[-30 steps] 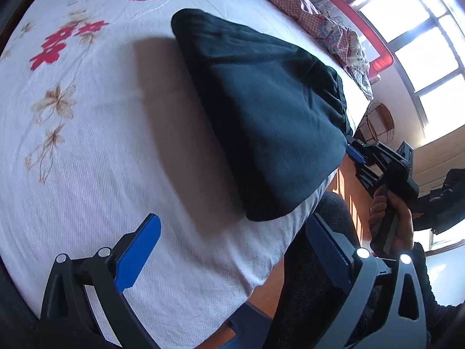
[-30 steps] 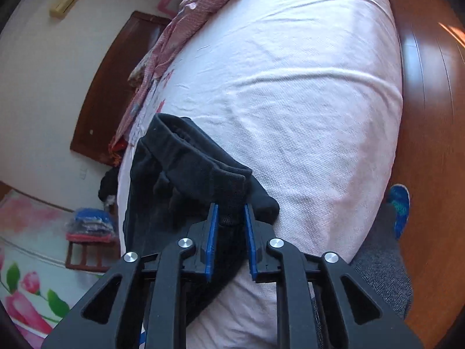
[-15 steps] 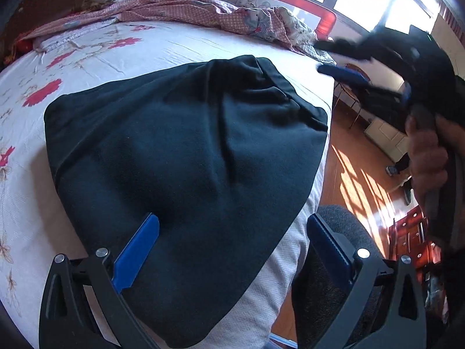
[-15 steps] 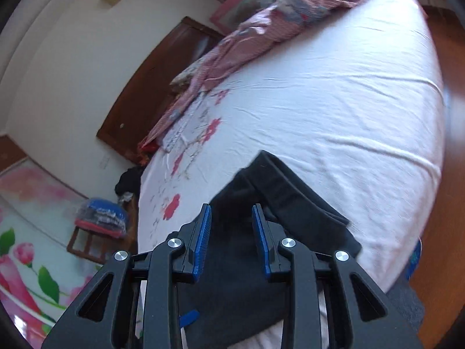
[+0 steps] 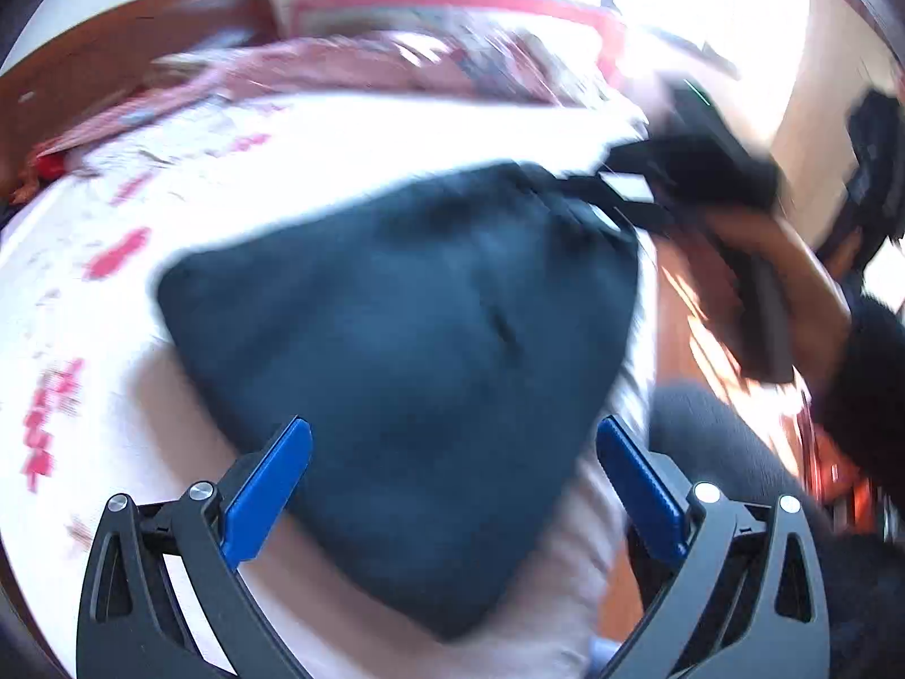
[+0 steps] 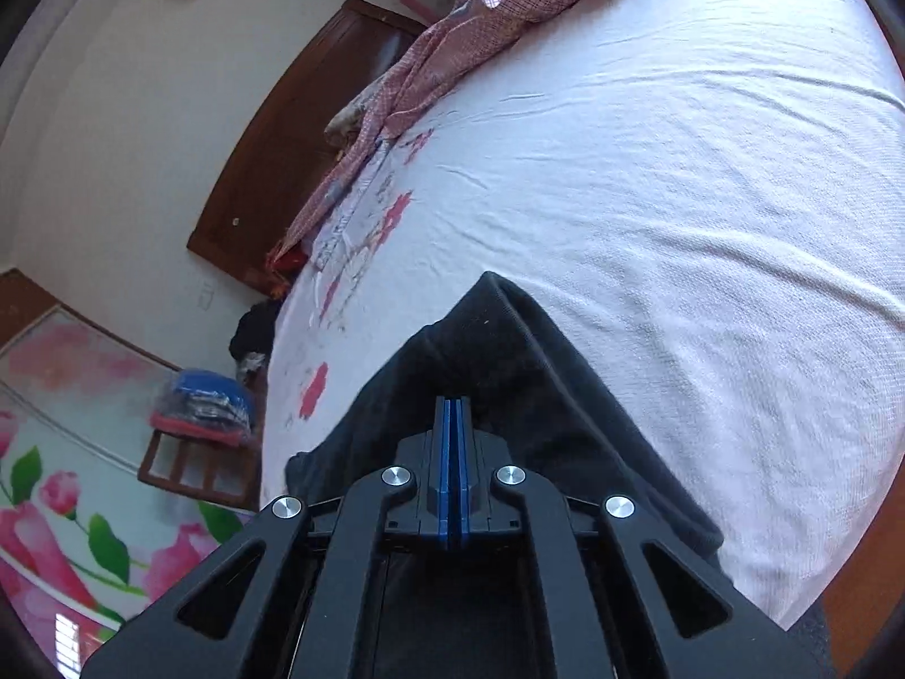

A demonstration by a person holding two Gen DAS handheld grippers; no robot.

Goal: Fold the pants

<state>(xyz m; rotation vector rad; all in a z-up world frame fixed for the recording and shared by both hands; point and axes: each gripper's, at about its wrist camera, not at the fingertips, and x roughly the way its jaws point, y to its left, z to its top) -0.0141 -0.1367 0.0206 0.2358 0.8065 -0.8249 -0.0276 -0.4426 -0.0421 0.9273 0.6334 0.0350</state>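
Observation:
The dark folded pants (image 5: 396, 328) lie on the white bed sheet (image 5: 169, 396) near its edge. My left gripper (image 5: 452, 430) hovers above their near end, open wide, with nothing between its blue pads (image 5: 266, 486). The left wrist view is blurred by motion. At its upper right a hand (image 5: 792, 283) holds the right gripper over the pants' far corner. In the right wrist view my right gripper (image 6: 452, 402) is shut, blue pads together, with no cloth showing between them, above the pants (image 6: 509, 351).
A pink checked blanket (image 6: 452, 45) lies bunched at the bed's far end by the wooden headboard (image 6: 294, 130). White sheet (image 6: 679, 170) stretches beyond the pants. Wooden floor (image 5: 679, 339) and a grey-clad leg (image 5: 724, 441) border the bed edge. A stool (image 6: 192, 469) carries a blue bundle.
The right gripper let go of the waistband, lifted back and closed its jaws. The left gripper rose and rolled, staying open; the pants now lie straight under it.

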